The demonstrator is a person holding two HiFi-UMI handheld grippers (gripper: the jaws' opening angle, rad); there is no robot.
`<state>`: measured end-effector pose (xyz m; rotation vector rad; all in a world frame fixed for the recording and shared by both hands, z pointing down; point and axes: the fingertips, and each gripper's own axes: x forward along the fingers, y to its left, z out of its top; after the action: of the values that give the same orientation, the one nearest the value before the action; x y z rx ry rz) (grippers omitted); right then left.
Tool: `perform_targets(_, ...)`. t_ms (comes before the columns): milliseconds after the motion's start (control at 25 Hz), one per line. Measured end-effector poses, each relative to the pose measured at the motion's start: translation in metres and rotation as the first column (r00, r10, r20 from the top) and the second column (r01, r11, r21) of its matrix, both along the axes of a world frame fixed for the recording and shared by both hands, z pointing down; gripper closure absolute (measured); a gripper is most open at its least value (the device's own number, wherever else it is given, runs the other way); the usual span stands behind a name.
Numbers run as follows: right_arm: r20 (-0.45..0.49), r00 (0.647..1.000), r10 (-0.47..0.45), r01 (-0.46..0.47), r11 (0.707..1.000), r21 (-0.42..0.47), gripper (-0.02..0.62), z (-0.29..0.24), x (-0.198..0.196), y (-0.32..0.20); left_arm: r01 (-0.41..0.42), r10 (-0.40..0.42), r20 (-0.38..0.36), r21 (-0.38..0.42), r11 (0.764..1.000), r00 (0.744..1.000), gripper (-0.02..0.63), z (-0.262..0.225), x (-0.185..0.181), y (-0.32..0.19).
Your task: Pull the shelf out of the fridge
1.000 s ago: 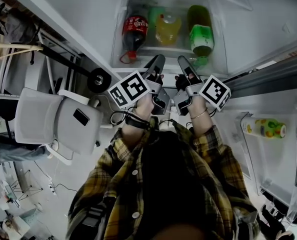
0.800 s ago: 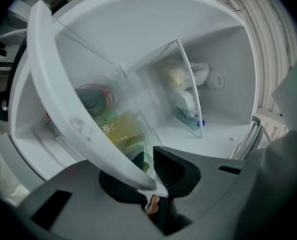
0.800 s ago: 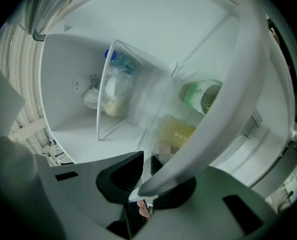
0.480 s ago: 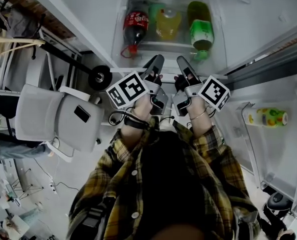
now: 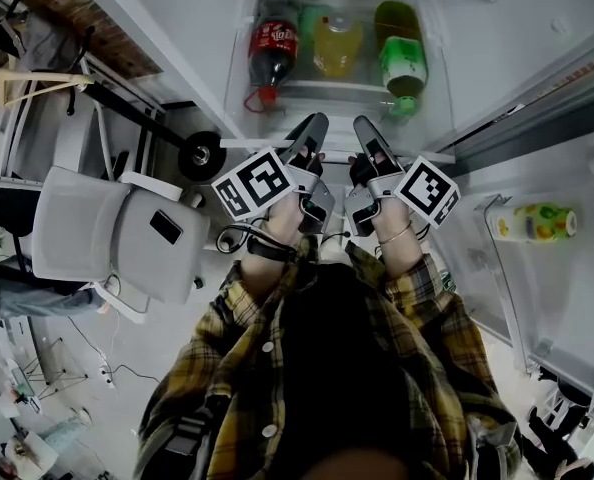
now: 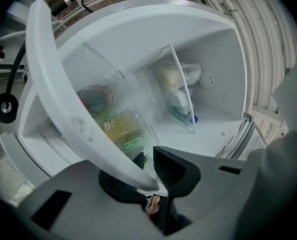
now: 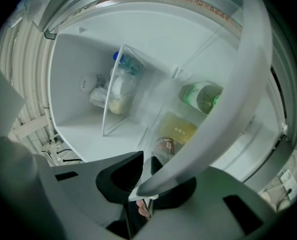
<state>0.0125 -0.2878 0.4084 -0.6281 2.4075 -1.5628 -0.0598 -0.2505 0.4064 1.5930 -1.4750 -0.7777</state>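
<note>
The fridge stands open in front of me. Its clear shelf has a white front rim (image 5: 245,142), and both grippers hold that rim side by side. My left gripper (image 5: 314,128) is shut on the shelf rim (image 6: 63,99), which runs between its jaws (image 6: 152,185). My right gripper (image 5: 363,130) is shut on the same rim (image 7: 241,94), which crosses its jaws (image 7: 141,181). Through the glass I see a cola bottle (image 5: 270,52), a yellow bottle (image 5: 337,48) and a green bottle (image 5: 401,60) lying flat.
A white chair (image 5: 107,238) stands at my left with a castor wheel (image 5: 199,155) beside it. The fridge door (image 5: 567,298) hangs open on my right with a small bottle (image 5: 532,222) in its rack. A bag of food (image 7: 119,91) sits deep inside.
In the head view the three bottles have slid a little toward the top of the picture, while both grippers stay clamped on the rim in nearly the same place.
</note>
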Motion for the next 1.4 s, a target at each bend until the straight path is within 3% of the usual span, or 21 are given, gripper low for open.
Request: perform_targets(1400, -0.012, 1.000, -0.001, 0.001, 1.000, 0.012, 0.528, -0.002, 0.008, 0.014, 0.017, -0.017, -0.008, 0.019, 1.000, 1.000, 0.537, -0.003, 0.007, 0.015)
